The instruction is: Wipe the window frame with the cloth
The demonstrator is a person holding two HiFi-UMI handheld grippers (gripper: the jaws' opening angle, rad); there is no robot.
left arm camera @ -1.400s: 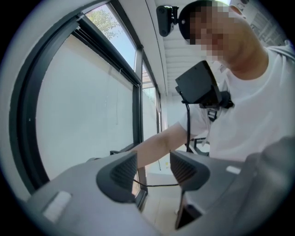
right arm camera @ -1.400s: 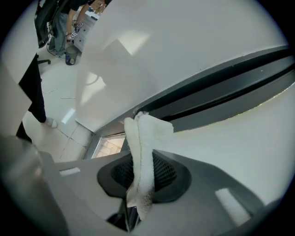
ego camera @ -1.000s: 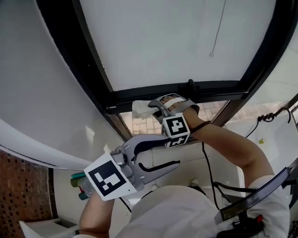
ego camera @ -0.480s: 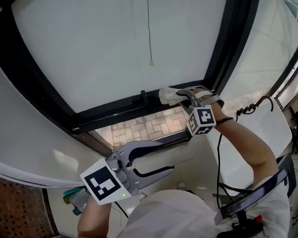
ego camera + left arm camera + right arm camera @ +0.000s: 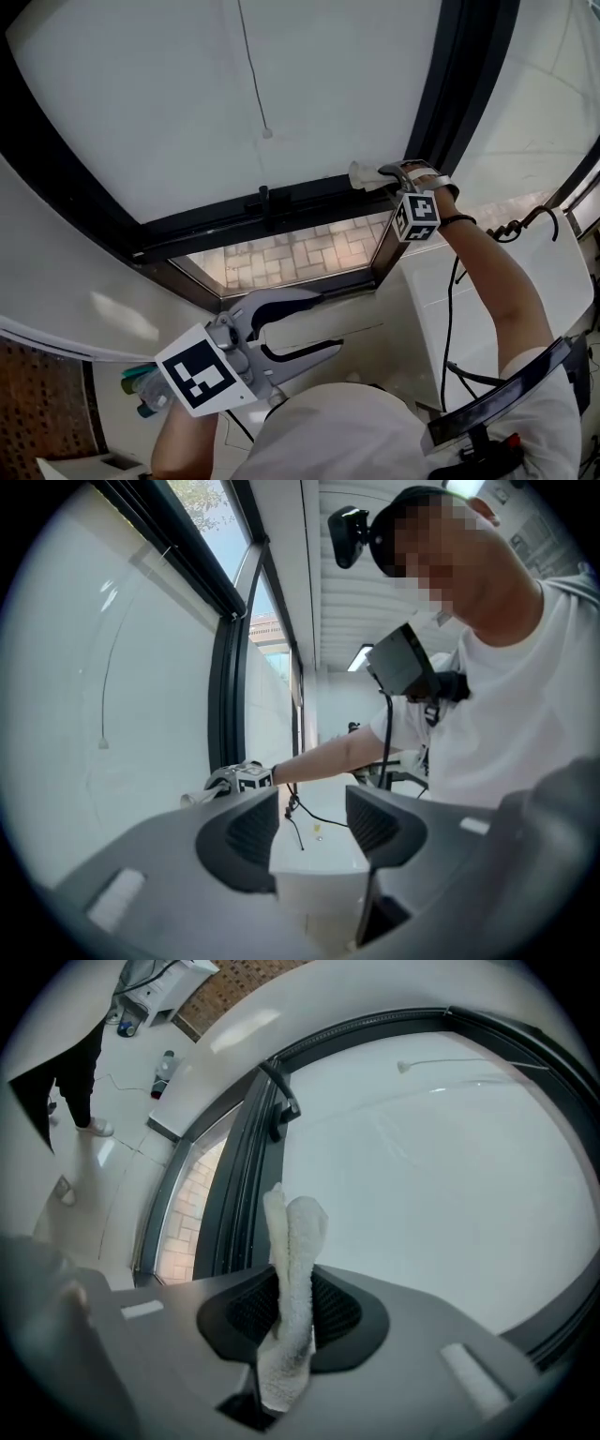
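one white cloth [image 5: 293,1258], nubbly terry folded into a strip, sits clamped in the right gripper [image 5: 292,1310] at the lower right corner of the dark window frame [image 5: 281,210]; its lower end is hidden behind the jaws. the second gripper, the left gripper [image 5: 313,828], hangs low, jaws wide and empty.

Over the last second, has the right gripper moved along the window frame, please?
Yes: right gripper and cloth passed the handle on the window frame, rightward to its corner.
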